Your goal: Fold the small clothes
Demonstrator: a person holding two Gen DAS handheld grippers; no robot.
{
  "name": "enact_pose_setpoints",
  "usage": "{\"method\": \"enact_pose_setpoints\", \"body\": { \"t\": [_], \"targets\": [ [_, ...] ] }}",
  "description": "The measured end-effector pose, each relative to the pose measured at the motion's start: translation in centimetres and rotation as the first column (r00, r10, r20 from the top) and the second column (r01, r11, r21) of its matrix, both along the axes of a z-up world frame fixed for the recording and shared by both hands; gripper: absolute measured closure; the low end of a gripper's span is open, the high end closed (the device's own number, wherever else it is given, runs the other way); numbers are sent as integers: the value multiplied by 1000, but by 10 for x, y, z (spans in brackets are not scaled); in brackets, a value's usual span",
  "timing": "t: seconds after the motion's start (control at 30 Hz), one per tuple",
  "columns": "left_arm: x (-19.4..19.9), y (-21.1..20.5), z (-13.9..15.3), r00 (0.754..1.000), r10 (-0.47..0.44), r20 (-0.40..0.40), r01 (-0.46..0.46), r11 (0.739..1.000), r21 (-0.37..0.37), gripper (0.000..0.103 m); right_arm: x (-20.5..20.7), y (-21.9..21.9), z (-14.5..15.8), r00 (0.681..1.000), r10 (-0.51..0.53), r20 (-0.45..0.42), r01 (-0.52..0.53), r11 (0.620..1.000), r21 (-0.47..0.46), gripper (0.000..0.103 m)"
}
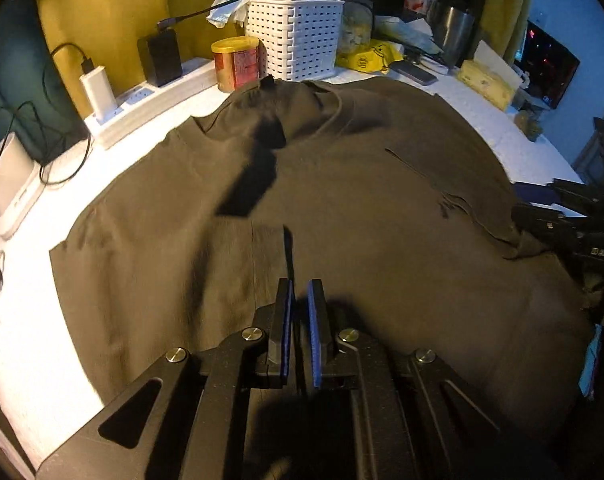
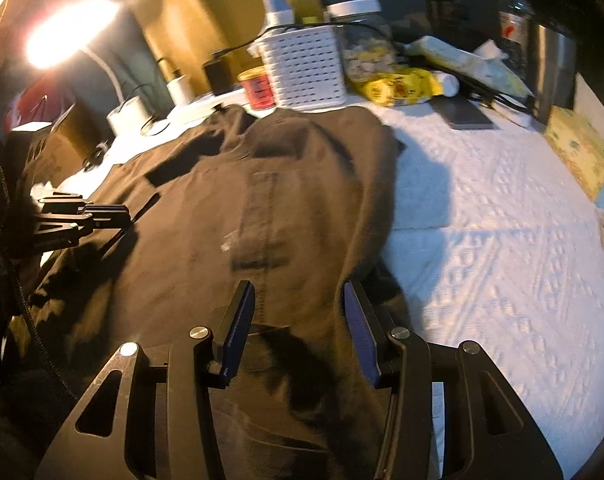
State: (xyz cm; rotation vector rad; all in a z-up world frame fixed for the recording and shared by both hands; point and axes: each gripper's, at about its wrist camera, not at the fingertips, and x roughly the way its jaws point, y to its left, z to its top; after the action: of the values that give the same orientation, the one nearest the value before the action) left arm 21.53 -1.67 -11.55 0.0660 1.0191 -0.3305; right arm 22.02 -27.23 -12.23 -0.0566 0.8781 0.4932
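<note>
A dark brown T-shirt (image 1: 361,200) lies spread on the white-covered table (image 1: 34,320), collar toward the far clutter. My left gripper (image 1: 301,292) hovers over the shirt's near left part with its blue pads almost together and no cloth visibly between them. It enters the right wrist view from the left (image 2: 124,212), casting a shadow on the cloth. My right gripper (image 2: 300,292) stands open at the shirt's (image 2: 286,184) right edge, with cloth lying under and between its fingers and the pads not pressing. In the left wrist view it shows at the far right (image 1: 541,220), beside a bunched hem.
Along the back stand a white slatted basket (image 1: 298,36), a red tin (image 1: 236,62), a power strip with chargers (image 1: 142,100), a yellow packet (image 1: 367,58), a phone (image 1: 415,72) and a steel cup (image 1: 455,34). A bright lamp (image 2: 66,36) glares at left. Bare white tablecloth (image 2: 501,240) extends to the right.
</note>
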Motion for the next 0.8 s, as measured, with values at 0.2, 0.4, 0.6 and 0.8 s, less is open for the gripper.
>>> {"method": "enact_pose_setpoints", "body": {
  "t": [0.2, 0.4, 0.6, 0.8],
  "targets": [
    [-39, 25, 10, 999, 50, 9, -49, 998, -38, 42, -7, 5, 9, 999, 22, 23, -22, 1000, 2, 54],
    [-65, 37, 2, 997, 70, -18, -71, 996, -54, 42, -16, 18, 6, 994, 105, -14, -105, 994, -14, 54],
    [-78, 31, -9, 998, 53, -31, -54, 997, -56, 42, -17, 25, -10, 989, 118, -91, -120, 993, -11, 54],
    [-86, 29, 3, 999, 43, 7, -42, 996, -75, 42, -33, 41, -2, 981, 175, -78, -181, 981, -70, 54]
  ]
}}
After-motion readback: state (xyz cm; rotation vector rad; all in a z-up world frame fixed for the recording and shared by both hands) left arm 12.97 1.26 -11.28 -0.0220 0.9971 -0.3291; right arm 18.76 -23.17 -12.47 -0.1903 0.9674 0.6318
